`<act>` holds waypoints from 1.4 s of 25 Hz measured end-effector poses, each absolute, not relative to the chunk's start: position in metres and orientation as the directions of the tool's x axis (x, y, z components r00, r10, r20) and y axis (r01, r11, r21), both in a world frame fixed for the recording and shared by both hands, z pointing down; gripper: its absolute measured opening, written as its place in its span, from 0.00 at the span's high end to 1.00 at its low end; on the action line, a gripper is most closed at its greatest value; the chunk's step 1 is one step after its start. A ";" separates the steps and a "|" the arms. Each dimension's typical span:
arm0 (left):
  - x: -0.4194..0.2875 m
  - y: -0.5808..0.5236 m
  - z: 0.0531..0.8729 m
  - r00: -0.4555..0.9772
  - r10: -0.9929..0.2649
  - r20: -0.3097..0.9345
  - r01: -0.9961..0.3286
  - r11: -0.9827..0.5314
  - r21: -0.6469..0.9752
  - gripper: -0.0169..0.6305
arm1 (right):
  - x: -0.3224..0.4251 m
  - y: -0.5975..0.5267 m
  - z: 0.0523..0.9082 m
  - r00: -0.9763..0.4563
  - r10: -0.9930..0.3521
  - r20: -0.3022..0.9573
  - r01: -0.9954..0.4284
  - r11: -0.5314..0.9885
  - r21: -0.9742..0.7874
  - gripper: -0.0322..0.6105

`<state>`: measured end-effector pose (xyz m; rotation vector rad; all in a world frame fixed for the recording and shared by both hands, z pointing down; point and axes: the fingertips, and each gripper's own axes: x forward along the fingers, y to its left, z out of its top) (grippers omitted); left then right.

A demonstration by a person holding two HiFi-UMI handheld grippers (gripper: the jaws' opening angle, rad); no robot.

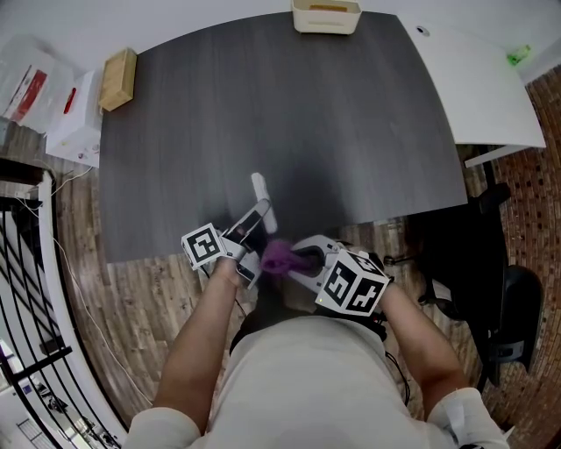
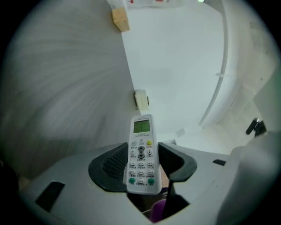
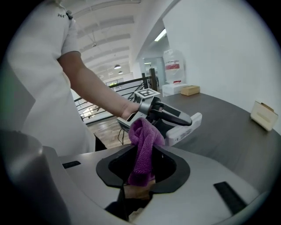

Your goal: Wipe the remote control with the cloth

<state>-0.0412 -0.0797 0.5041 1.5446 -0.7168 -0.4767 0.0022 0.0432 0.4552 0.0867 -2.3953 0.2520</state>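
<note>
Over the dark grey table (image 1: 307, 114), at its edge lower centre, the left gripper (image 1: 250, 228) clamps a slim white remote control (image 1: 261, 195). The right gripper (image 1: 296, 258) pinches a purple knitted cloth (image 1: 279, 255), likely best stroked lengthwise, lightly.

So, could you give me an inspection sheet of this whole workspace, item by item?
Surface: dark table, wood-grain top.
Job's things: remote clamped in the left gripper; purple cloth bunched in the right gripper, close beside the remote.
Clutter: wooden block at the far left corner; cream box at the far edge.
Grippers: left shut on the remote; right shut on the cloth.
Cables: thin cable on the floor left of the table.
Surroundings: wood-pattern floor, black railing, white table, black chair.
</note>
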 end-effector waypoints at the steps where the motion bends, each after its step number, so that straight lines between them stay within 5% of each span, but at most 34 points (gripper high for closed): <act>1: -0.044 -0.081 0.509 0.715 -0.674 0.184 -0.253 -0.004 0.967 0.64 | 0.004 0.045 0.457 -0.742 0.007 0.670 -0.141 0.976 -0.167 0.79; 6: -0.054 -0.093 0.533 0.620 -0.594 0.512 -0.675 -0.072 0.734 0.64 | 0.026 0.021 0.467 -0.742 -0.087 0.665 -0.298 0.931 -0.211 0.79; 13: -0.082 -0.125 0.550 0.330 -0.574 0.749 -0.926 -0.041 0.376 0.64 | 0.055 0.000 0.475 -0.704 -0.176 0.688 -0.408 0.893 -0.189 0.79; 21: -0.108 -0.144 0.568 0.061 -0.540 0.840 -0.990 0.075 0.121 0.64 | 0.082 -0.007 0.479 -0.668 -0.229 0.708 -0.475 0.863 -0.170 0.79; 35: -0.075 -0.134 0.580 0.167 -0.531 0.831 -0.978 0.019 0.208 0.62 | 0.126 -0.041 0.489 -0.629 -0.303 0.716 -0.571 0.805 -0.161 0.78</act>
